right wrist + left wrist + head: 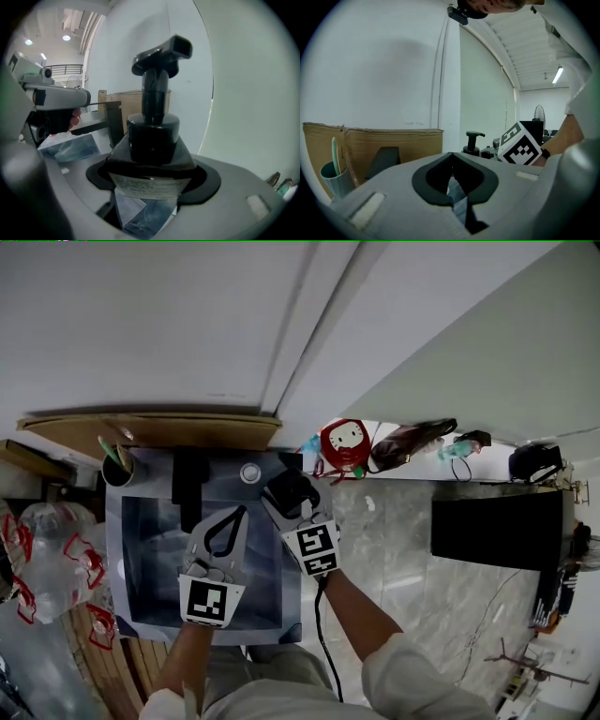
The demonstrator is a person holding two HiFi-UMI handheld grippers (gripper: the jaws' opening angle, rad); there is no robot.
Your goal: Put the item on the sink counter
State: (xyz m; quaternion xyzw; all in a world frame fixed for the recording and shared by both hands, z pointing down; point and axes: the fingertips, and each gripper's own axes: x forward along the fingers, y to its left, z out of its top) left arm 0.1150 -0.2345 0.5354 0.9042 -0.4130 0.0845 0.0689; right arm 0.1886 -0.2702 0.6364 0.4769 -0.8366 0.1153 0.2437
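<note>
The right gripper [152,180] is clamped on the labelled shoulder of a black plastic pump bottle [153,133]; the bottle stands upright in the jaws, its long axis vertical and the pump head on top, above the back right corner of the stainless steel sink [117,549]. The grey marbled counter [398,540] lies just to its right and lower, so I judge this hand the nearer one; the left gripper [241,513] hangs over the basin, jaws together and empty.
</note>
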